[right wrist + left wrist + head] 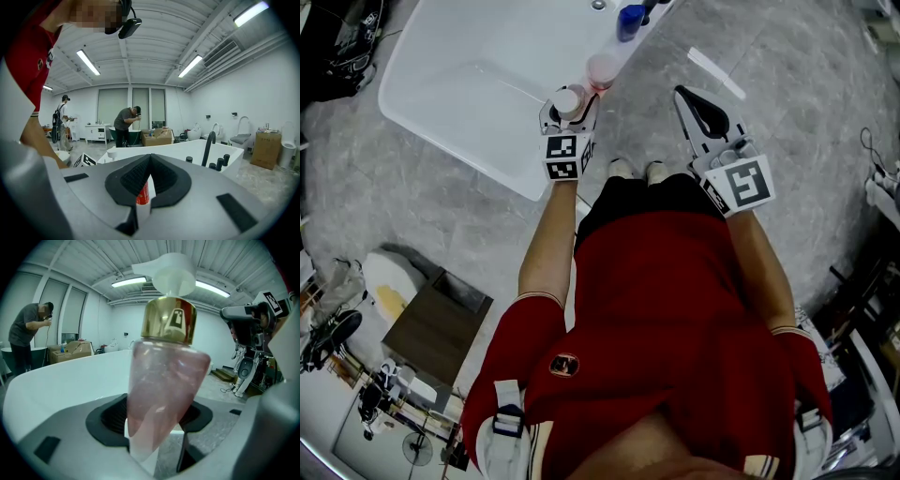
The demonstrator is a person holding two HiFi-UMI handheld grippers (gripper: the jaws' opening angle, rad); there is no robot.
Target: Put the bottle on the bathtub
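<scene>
Pink bottle (164, 390) sits between wide jaws of left gripper (572, 106), pads off it, at bathtub (469, 94) rim; head view shows only its white cap (567, 100). Right gripper (683, 96) closed, empty.

Translucent pink bottle (164, 380) with gold collar (168, 319) and white pump (171, 273), white bathtub (459, 84), grey marbled floor (787, 122), red shirt (675, 281), black-and-white square-patterned marker cubes (563, 157), black ribbed pads (136, 176), blue container (630, 21).

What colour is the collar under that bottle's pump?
Gold collar on the pink bottle; clearest in the left gripper view.
</scene>
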